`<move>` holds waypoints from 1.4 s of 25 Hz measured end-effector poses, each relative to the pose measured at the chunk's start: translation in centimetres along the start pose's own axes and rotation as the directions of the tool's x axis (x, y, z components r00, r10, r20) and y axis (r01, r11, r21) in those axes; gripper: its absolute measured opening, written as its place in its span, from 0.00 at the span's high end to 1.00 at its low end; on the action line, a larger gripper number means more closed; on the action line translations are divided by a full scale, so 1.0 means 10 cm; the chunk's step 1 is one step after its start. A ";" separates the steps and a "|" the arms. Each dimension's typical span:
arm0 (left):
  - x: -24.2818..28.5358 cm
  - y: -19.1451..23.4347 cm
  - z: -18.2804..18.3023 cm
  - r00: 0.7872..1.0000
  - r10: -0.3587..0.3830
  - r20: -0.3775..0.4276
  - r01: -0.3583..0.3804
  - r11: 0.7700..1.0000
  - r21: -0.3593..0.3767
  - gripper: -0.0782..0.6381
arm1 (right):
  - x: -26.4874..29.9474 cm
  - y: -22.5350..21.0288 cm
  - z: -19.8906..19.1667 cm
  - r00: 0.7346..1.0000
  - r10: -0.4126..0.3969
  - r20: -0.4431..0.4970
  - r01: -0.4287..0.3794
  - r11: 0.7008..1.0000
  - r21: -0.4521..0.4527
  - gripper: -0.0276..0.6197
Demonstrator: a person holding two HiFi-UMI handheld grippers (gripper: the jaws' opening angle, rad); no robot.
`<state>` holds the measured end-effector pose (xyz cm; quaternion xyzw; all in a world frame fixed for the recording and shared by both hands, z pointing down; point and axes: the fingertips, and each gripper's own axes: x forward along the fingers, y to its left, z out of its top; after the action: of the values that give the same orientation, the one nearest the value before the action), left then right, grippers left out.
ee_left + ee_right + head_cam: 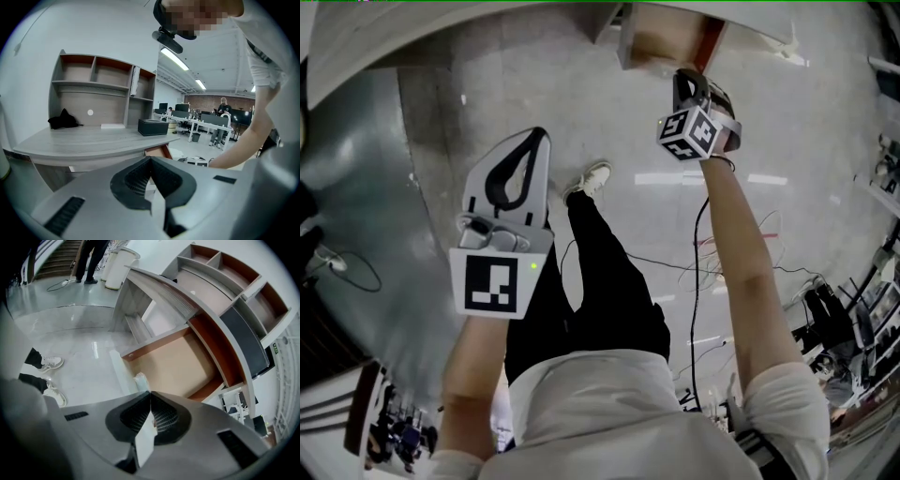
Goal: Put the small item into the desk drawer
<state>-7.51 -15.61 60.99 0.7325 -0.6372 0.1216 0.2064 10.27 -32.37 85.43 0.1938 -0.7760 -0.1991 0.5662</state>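
My right gripper (pixel 150 394) is shut on a small pale packet (pixel 139 380), whose end sticks out past the jaw tips. It hangs tilted down over the front of the open desk drawer (pixel 173 362), which has an orange-brown inside. In the head view the right gripper (pixel 689 82) is at the top, right by the drawer (pixel 656 42); the packet is hidden there. My left gripper (pixel 536 141) hangs lower left over the floor, away from the drawer. Its jaws (pixel 151 159) meet at the tips with nothing seen in them.
The grey desk (pixel 93 138) carries a shelf hutch (pixel 101 89), a black box (pixel 153 126) and a dark bundle (pixel 63 121). A person's leg and white shoe (pixel 592 178) stand on the glossy floor below the drawer. Cables (pixel 712 272) trail on the floor at right.
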 end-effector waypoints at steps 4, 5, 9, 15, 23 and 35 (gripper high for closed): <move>-0.03 0.05 -0.01 1.000 0.004 -0.009 -0.004 1.000 -0.006 0.87 | 0.07 -0.01 0.02 1.000 0.008 -0.016 -0.009 1.000 -0.004 0.92; -0.03 0.07 -0.02 1.000 0.006 -0.007 -0.007 1.000 -0.006 0.87 | 0.09 -0.02 0.02 1.000 0.008 -0.018 -0.008 1.000 -0.004 0.92; -0.06 0.11 -0.02 1.000 0.010 -0.001 -0.010 1.000 -0.008 0.87 | 0.10 -0.02 0.01 0.999 0.009 -0.035 -0.009 1.000 -0.001 0.92; -0.05 0.09 0.01 1.000 -0.002 0.007 0.002 1.000 -0.004 0.87 | 0.07 0.05 -0.03 0.996 0.072 -0.053 -0.070 0.996 0.050 0.92; -0.10 0.00 0.10 0.999 -0.032 0.025 0.032 0.999 0.009 0.87 | -0.13 0.09 -0.09 0.988 0.140 -0.066 -0.128 0.978 0.165 0.74; -0.49 -0.15 0.76 0.987 -0.081 0.142 0.071 0.995 0.071 0.87 | -1.04 0.14 0.28 0.994 0.110 -0.011 -0.104 0.966 0.236 0.68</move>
<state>-7.42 -14.64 51.84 0.7695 -0.6178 0.0811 0.1402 10.44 -25.52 77.07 0.2195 -0.7965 -0.0728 0.5586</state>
